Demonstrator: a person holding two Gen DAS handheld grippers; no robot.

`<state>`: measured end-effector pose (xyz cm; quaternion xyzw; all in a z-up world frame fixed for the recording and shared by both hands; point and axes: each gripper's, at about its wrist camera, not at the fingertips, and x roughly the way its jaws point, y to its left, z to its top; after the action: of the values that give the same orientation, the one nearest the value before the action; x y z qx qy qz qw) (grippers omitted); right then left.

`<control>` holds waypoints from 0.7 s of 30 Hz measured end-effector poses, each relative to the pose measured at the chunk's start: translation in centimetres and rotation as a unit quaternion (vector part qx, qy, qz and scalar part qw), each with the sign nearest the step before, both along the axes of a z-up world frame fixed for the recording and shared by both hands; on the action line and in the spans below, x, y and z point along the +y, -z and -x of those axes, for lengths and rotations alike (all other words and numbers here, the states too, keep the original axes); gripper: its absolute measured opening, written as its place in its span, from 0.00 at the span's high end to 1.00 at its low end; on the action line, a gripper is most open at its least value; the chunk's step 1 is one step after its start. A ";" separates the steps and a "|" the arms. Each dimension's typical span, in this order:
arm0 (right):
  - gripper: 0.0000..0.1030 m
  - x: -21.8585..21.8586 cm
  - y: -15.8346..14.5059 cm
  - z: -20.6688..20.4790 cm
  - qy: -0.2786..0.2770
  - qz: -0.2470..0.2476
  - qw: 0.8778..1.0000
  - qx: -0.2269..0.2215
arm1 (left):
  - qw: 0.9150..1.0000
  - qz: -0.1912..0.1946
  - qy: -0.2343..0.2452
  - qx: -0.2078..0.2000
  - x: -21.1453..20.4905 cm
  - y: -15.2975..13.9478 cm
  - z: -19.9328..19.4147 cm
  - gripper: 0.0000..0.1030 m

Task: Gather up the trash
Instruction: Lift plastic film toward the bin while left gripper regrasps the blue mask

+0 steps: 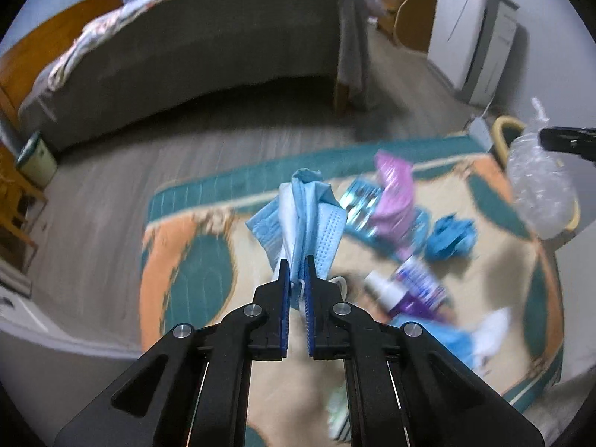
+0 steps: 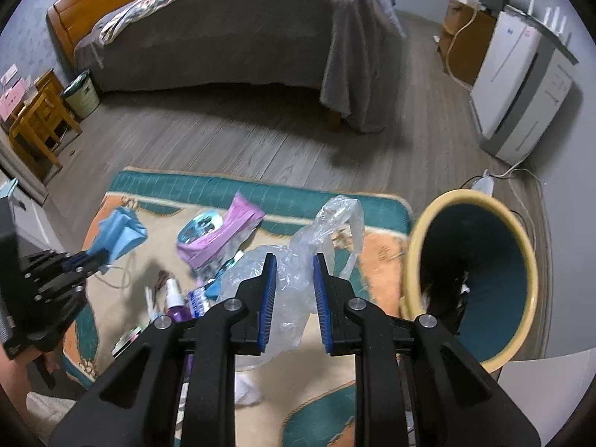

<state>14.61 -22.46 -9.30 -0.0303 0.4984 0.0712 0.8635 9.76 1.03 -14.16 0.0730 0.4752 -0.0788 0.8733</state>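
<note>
Both tongs were clenched on trash above the patterned teal, orange and cream rug [image 2: 376,260].
Left gripper [image 1: 297,260] pinched a crumpled light-blue face mask [image 1: 305,216]; right gripper [image 2: 294,260] clamped a crinkled clear plastic bag [image 2: 320,231], beside the yellow-rimmed bin [image 2: 417,246] lying on its side at the rug's edge.

Blue face mask [image 1: 305,219] in left claw [image 1: 297,260]
</note>
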 end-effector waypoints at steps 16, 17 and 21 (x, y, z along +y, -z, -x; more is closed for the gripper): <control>0.81 -15.0 -3.1 -0.7 0.117 0.014 0.991 -0.058 | 0.988 0.017 0.141 -0.062 -16.4 -5.5 -0.7 0.92; 0.81 -15.9 -3.0 -0.6 0.125 0.014 0.990 -0.057 | 0.987 0.019 0.149 -0.061 -17.3 -5.5 -0.8 0.92; 0.81 -20.5 -2.1 -0.4 0.167 0.011 0.985 -0.050 | 0.980 0.016 0.192 -0.059 -22.4 -5.2 -1.2 0.92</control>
<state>15.00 -42.99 -7.19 0.0405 0.4535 -0.0815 0.8866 10.92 -21.40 -8.96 0.1529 0.3988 -0.2481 0.8695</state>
